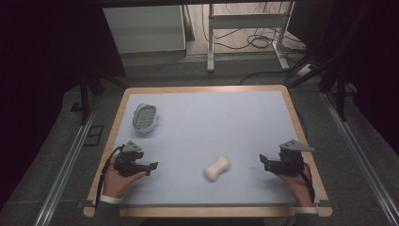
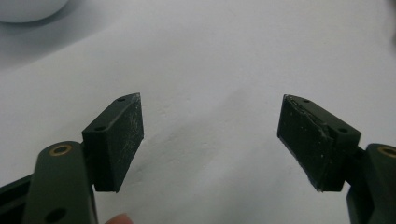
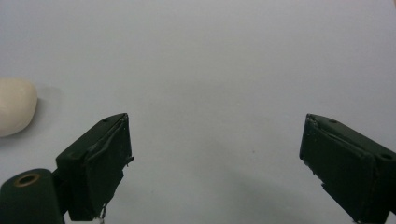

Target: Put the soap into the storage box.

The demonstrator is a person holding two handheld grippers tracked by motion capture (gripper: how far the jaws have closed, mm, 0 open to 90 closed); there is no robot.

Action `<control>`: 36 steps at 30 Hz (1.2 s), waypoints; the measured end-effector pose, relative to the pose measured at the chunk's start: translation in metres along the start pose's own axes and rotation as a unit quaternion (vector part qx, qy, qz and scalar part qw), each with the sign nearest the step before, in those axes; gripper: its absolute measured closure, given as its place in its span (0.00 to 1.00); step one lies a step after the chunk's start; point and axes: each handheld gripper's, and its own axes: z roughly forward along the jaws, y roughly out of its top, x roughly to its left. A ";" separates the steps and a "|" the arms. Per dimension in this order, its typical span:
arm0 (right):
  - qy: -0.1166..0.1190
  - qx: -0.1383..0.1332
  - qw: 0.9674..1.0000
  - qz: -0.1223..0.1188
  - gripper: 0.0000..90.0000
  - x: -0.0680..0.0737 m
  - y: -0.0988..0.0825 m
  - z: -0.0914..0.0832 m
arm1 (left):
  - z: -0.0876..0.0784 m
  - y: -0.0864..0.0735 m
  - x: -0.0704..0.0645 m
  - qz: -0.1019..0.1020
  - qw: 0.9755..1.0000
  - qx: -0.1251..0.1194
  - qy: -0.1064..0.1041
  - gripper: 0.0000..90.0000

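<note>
The desk [image 1: 244, 113] is bare except for a soap dish [image 1: 144, 117] at far left and a soap bar [image 1: 217, 168] near the middle, well apart. Both the left claw [image 1: 151, 166] and right claw [image 1: 263, 160] gape wide, holding nothing. The rounded, smooth bar could squirt from the pads if pinched off-centre, or tip the light dish.

Both grippers [image 1: 151, 166] [image 1: 264, 161] are black with grey three-cornered top plates; brass-ringed screw holes and scuffed fingers [image 2: 122, 140]; white cuffs [image 1: 110, 199].
</note>
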 end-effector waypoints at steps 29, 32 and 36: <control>-0.005 -0.018 1.000 0.007 0.11 -0.015 -0.003 -0.014 | -0.025 0.009 -0.016 0.024 1.000 -0.008 0.017 0.26; -0.008 -0.017 1.000 0.010 0.11 -0.017 -0.004 -0.015 | -0.031 0.018 -0.019 0.025 1.000 -0.012 0.010 0.26; -0.013 -0.014 1.000 0.012 0.11 -0.019 -0.007 -0.015 | -0.032 0.029 -0.024 0.033 0.999 -0.005 0.001 0.27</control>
